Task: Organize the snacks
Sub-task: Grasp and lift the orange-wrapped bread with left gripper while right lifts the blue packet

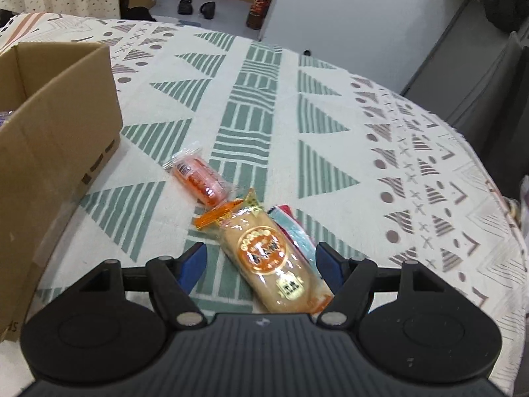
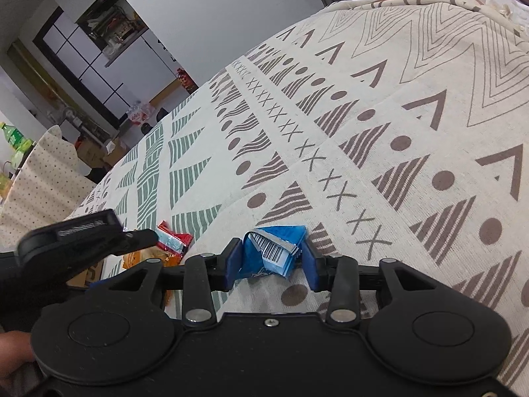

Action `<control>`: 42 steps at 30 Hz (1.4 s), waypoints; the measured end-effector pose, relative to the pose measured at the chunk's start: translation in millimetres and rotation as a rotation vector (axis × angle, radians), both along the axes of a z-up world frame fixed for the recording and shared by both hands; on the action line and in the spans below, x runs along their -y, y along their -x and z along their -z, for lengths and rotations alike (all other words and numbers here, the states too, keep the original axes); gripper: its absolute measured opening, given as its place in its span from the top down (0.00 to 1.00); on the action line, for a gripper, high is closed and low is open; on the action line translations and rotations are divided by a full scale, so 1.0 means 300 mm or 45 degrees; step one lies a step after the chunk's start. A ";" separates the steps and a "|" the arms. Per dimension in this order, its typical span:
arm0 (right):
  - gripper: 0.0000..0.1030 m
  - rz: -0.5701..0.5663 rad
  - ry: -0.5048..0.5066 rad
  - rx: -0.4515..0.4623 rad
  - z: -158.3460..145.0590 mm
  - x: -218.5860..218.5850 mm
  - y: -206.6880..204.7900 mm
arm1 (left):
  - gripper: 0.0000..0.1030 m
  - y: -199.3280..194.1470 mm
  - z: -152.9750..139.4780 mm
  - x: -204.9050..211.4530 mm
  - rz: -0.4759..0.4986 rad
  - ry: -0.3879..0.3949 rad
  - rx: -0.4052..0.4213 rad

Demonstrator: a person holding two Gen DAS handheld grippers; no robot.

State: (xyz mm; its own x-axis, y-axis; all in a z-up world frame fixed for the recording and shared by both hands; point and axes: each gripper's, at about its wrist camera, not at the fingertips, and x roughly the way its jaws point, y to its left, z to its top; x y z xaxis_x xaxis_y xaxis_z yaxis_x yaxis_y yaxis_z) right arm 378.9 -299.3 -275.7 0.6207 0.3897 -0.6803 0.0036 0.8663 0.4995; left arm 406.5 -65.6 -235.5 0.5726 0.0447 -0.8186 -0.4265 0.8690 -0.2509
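Observation:
A tan snack pack with an orange round label (image 1: 264,254) lies on the patterned tablecloth (image 1: 264,99). My left gripper (image 1: 261,251) stands open around it, one blue pad on each side and clear of it. A light blue and red packet (image 1: 296,228) is partly hidden under the tan pack. An orange-red pack (image 1: 198,178) lies just beyond. My right gripper (image 2: 272,248) is shut on a crumpled blue packet (image 2: 271,248) with a barcode. Left of it lie the red packet (image 2: 173,240) and the tan pack's orange edge (image 2: 139,258).
An open cardboard box (image 1: 59,115) stands at the left of the table, its near wall close to the snacks. The left tool's black body (image 2: 82,236) reaches in from the left in the right wrist view. Chairs (image 1: 479,82) stand past the table's far right edge.

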 end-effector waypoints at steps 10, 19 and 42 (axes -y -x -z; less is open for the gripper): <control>0.33 0.013 0.041 0.015 -0.008 -0.070 -0.023 | 0.39 0.032 0.017 -0.013 -0.022 -0.030 -0.018; 0.72 0.065 0.046 0.028 0.000 -0.069 -0.002 | 0.68 0.070 0.006 -0.018 0.025 -0.014 -0.013; 0.73 -0.027 -0.041 0.227 -0.274 -0.238 0.095 | 0.68 0.281 -0.283 -0.129 0.034 -0.052 0.191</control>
State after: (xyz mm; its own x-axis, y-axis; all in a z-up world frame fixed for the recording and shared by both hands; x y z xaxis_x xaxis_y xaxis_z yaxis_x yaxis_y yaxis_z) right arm 350.5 -227.8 -193.6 0.7218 0.4239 -0.5471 -0.1057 0.8487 0.5182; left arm 322.2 -26.9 -150.7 0.6898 0.0593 -0.7215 -0.3636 0.8902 -0.2745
